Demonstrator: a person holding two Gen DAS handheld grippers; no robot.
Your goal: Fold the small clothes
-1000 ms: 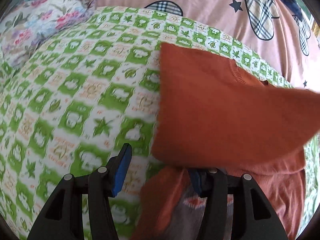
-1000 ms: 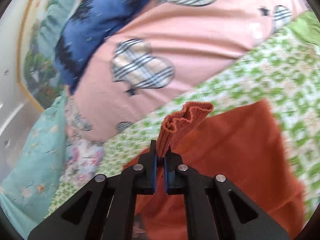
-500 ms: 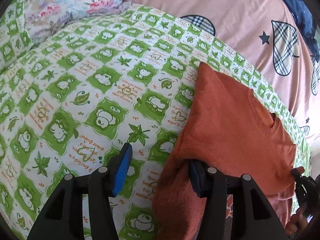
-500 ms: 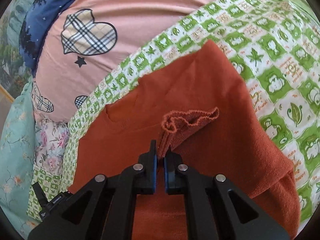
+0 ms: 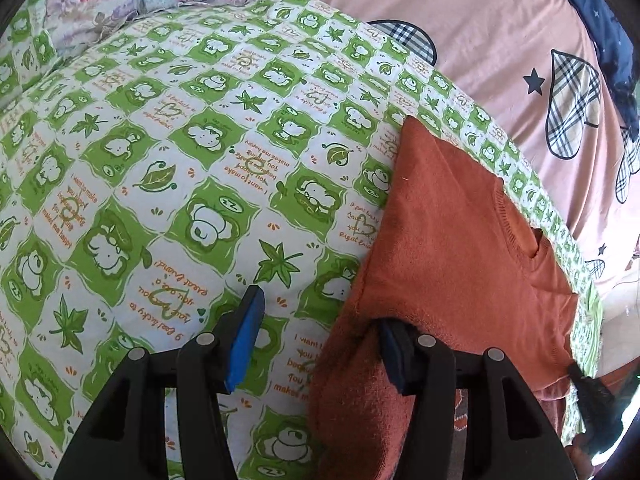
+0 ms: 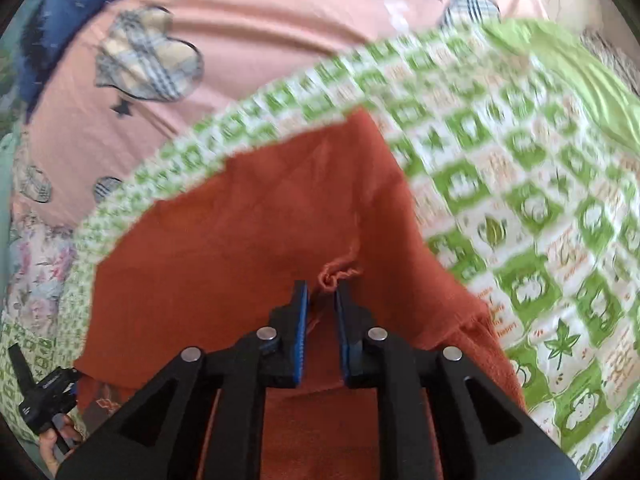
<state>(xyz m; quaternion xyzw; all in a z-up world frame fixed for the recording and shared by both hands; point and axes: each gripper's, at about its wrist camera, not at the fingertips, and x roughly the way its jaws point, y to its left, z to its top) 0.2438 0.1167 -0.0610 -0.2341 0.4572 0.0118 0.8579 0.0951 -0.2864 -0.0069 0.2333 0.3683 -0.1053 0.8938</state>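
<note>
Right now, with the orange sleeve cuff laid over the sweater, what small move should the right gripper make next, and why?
Probably finish opening and back the right gripper away. Its jaws are opening, and the bunched cuff sits between the tips, already down on the folded orange sweater. Pulling out gently should leave the fold flat on the green quilt.

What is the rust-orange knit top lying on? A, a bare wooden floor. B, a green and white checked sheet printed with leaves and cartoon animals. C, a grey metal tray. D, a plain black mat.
B: the rust-orange knit top lies folded on the green and white checked sheet, whose leaf and cartoon-animal squares show all around the top in both wrist views.
</note>
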